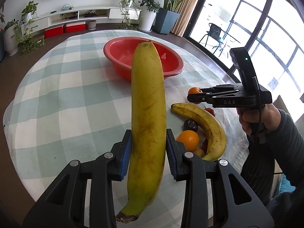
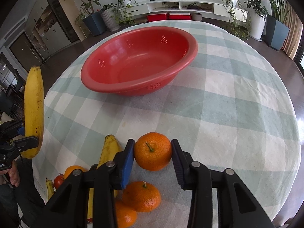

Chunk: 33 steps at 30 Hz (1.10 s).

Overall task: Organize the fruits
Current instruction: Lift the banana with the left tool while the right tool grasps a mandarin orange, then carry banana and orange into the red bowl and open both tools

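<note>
Banana [image 1: 148, 121] between left fingers [image 1: 126, 150], tangerine [image 2: 153, 151] between right fingers [image 2: 127, 161]

Lower left of the right wrist view, our gripper arms hide most of a second banana [image 2: 109, 150], and the bottom edge cuts off one mandarin [image 2: 124, 217].

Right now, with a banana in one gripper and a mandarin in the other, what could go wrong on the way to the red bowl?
1. The left gripper clamps the long banana below its middle; the top-heavy fruit may pivot or slip.
2. The right gripper pinches the mandarin on its curved sides; it might pop out.
3. More fruit sits close below it, like the second mandarin, and could get nudged and roll.
</note>
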Available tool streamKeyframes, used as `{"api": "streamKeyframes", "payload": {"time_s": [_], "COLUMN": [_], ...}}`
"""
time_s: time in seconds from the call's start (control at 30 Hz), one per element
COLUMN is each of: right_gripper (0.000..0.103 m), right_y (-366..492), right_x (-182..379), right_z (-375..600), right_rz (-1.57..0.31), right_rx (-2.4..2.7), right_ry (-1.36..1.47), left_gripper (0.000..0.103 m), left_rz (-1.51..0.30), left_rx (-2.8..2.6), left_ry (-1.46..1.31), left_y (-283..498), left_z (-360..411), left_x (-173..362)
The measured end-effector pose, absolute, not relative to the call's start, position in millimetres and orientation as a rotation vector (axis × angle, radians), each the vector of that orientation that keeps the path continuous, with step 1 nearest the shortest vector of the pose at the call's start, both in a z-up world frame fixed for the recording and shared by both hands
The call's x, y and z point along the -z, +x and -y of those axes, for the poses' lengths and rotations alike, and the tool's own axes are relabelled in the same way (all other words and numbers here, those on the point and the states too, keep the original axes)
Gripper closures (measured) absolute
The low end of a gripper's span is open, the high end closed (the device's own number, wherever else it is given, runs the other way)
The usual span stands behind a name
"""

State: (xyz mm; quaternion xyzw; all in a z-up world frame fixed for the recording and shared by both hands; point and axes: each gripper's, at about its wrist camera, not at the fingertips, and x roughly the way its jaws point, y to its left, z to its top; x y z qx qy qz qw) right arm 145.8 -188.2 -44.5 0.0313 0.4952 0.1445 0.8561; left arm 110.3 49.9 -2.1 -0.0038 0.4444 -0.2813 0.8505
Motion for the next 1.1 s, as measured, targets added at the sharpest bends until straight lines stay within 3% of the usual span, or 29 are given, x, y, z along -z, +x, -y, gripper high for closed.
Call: {"api": "streamKeyframes", "payload": {"time_s": [0.4,0.57,1.1], "right_gripper": [0.062,0.062,0.062], "right_y": [152,181,250], "right_x": [-26,-55,2], "right_z": [225,205,161], "right_rz": [-0.819,-0.777,-0.931], "right_rx": [-0.277,-0.317,-0.306], "right_ry": [0.227,0.165,-0.020], "left_gripper": [0.072,0.072,0.072], "left_rz": [-0.857,-0.855,-1.015], "left_rx": [0.570,0.567,0.512], "left_ry": [0.034,0.094,0.246], "left_y": [157,205,305], "left_z": [-40,-17,54], "left_x": [-43,-65,-18]}}
